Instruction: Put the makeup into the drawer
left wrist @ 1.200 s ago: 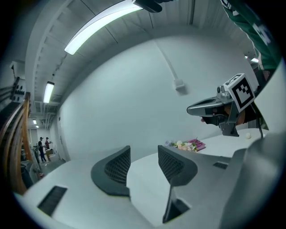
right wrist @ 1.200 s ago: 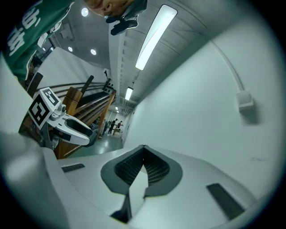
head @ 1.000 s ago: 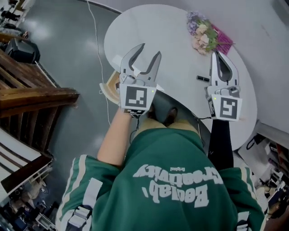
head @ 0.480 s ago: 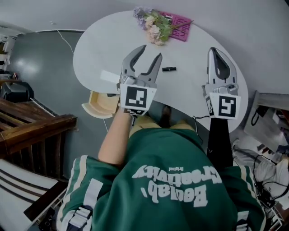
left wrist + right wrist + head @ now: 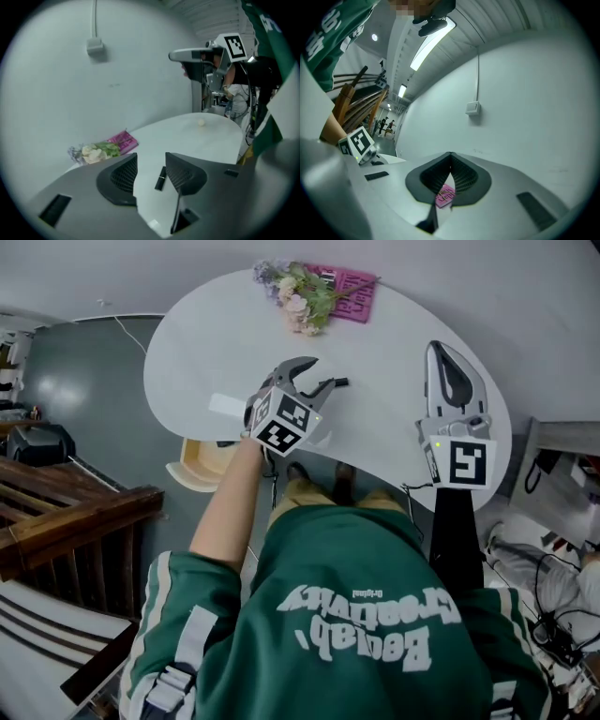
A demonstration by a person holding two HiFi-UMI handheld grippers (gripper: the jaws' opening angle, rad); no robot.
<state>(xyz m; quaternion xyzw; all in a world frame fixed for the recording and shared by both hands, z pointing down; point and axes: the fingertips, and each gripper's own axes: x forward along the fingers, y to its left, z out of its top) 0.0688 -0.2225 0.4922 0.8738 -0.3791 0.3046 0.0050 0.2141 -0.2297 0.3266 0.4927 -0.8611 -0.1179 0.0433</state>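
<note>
The makeup, a small black tube (image 5: 343,382), lies on the white oval table (image 5: 206,343). My left gripper (image 5: 320,372) stands open and tilts down toward the tube, its fingertips just left of it and not touching. In the left gripper view the tube (image 5: 161,178) shows on the table beyond the gap between my open left gripper's (image 5: 151,155) jaws. The open drawer (image 5: 197,465), with a pale wooden inside, juts from the table's near left edge. My right gripper (image 5: 438,347) hovers shut and empty over the table's right side, and its jaws meet in the right gripper (image 5: 450,154) view.
A bunch of flowers (image 5: 298,294) lies on a pink book (image 5: 349,292) at the table's far edge. A white slip (image 5: 225,406) lies near the drawer. A wooden stair rail (image 5: 75,521) stands left, and cables and clutter (image 5: 553,615) lie on the floor at right.
My left gripper has dropped and tipped to the right, coming close to the black tube. The right gripper has shifted a little. The head view has swung over the table.
</note>
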